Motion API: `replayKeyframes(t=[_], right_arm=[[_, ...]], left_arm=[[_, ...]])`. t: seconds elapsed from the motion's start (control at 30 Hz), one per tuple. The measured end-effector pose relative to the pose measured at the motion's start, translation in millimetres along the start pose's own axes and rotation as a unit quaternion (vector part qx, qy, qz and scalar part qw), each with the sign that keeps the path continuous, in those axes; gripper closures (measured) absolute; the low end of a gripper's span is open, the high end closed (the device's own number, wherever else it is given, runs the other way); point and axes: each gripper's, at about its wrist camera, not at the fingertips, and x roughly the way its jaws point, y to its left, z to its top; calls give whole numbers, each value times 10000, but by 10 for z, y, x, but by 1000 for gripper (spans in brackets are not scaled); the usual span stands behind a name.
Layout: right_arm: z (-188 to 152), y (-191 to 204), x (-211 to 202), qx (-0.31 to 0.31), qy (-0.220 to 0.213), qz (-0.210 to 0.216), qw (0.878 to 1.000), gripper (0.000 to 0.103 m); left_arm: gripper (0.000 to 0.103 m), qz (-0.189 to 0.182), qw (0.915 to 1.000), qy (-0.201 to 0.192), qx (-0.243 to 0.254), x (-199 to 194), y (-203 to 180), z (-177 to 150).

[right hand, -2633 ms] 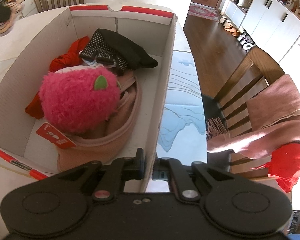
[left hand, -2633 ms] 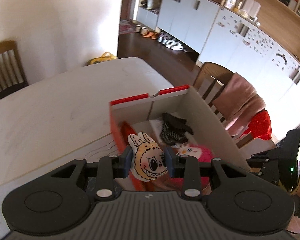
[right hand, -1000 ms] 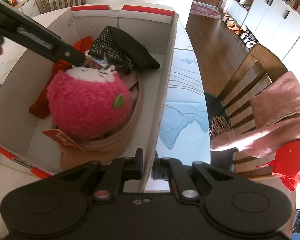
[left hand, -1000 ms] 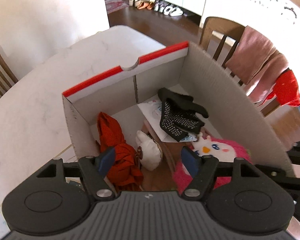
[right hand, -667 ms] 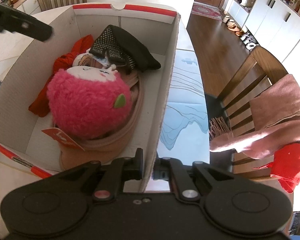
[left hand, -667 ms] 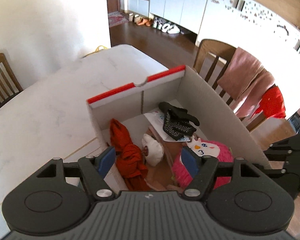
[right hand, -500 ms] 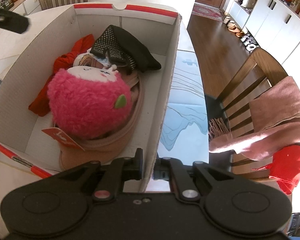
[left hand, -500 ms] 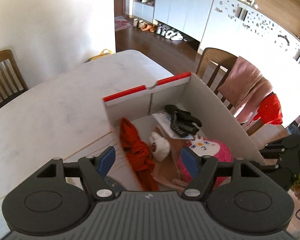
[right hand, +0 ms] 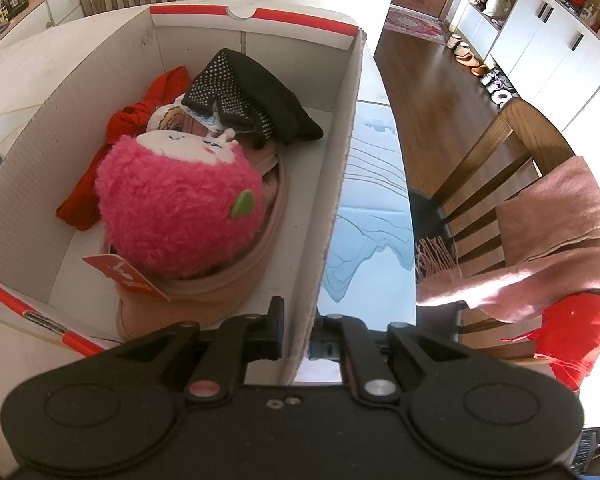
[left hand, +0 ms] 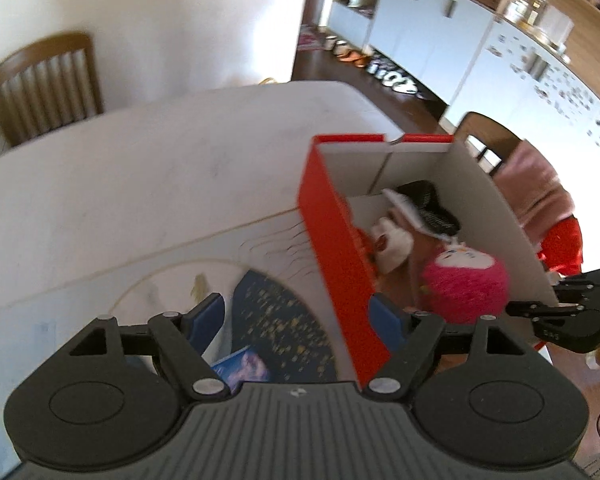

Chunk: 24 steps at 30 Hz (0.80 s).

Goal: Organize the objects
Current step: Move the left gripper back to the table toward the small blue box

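A red and white cardboard box [left hand: 332, 240] [right hand: 340, 152] stands on the table. It holds a pink plush toy [right hand: 180, 212] [left hand: 464, 280], a black dotted hat [right hand: 252, 96], a red cloth [right hand: 140, 116], a small white doll head [right hand: 168, 114] [left hand: 392, 244] and a tan hat [right hand: 220, 292]. My left gripper [left hand: 298, 316] is open and empty, straddling the box's red left wall from above. My right gripper [right hand: 298, 334] is shut on the box's right wall; it also shows in the left wrist view [left hand: 560, 312].
A patterned mat with a dark blue patch [left hand: 284, 320] lies on the white table [left hand: 100, 200]. A wooden chair [right hand: 500, 152] draped with a pink cloth [right hand: 560, 232] stands right of the table. Another chair [left hand: 40, 84] stands at the far side.
My left gripper dropped the doll head into the box, opened, then pulled back and left out of the box. The right gripper kept its hold on the wall.
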Motion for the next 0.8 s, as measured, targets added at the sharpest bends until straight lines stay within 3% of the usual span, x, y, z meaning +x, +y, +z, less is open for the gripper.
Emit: replayKeyframes(t=[0.1,0.23,0.4,0.57,0.8], right_arm=[[1,4,1,2,2,-3,10000,93],[0,6,-1,3,-2,-8,10000,93],[0,7,-1,4,1,-8,10000,92],[0,7,-1,3,-1,-7,10000,91],[-3,16,1,-17,10,-26,10000,91]], left_arm=[[17,144,9996,88,-234,61,89,-108],[16,275,9981,183,-512,152,184,-248],[1,357,9948,392,-867,338,236,-401],[1,473,9907,597,-1127,552,278,-528],[1,729,9896,727,-1010,799,273,-599]])
